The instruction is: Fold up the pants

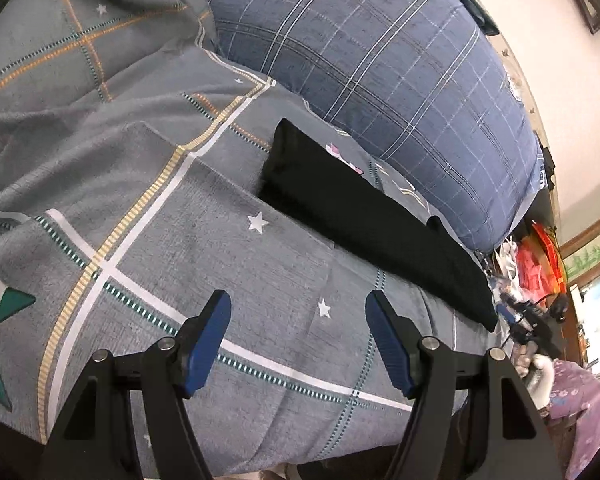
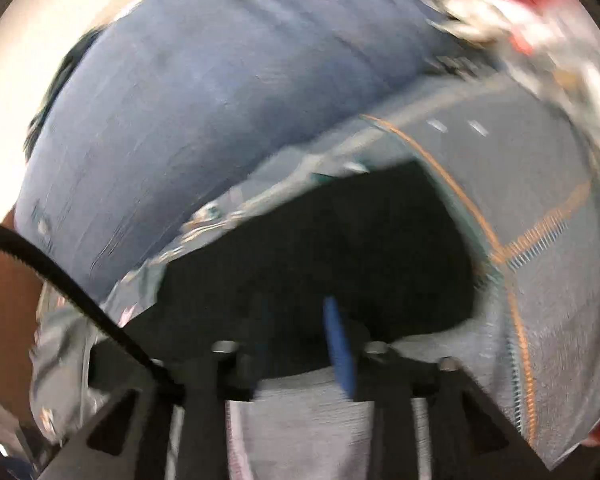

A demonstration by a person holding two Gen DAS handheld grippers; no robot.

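While the left gripper point(image 1: 298, 312) hangs wide and empty over the bedspread point(image 1: 220, 240), the right gripper point(image 2: 300, 320) hovers blurred at the folded black pants point(image 2: 320, 240); its grip cannot be told.

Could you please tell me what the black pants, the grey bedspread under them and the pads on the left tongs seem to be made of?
Pants: matte black cloth, probably knit or cotton; no sheen, soft folded edges.
Bedspread: grey woven fabric, likely brushed cotton; fine weave texture, printed stripes and stars.
Pads on the left tongs: blue ribbed rubber or plastic, slightly glossy; black arms look like hard plastic.
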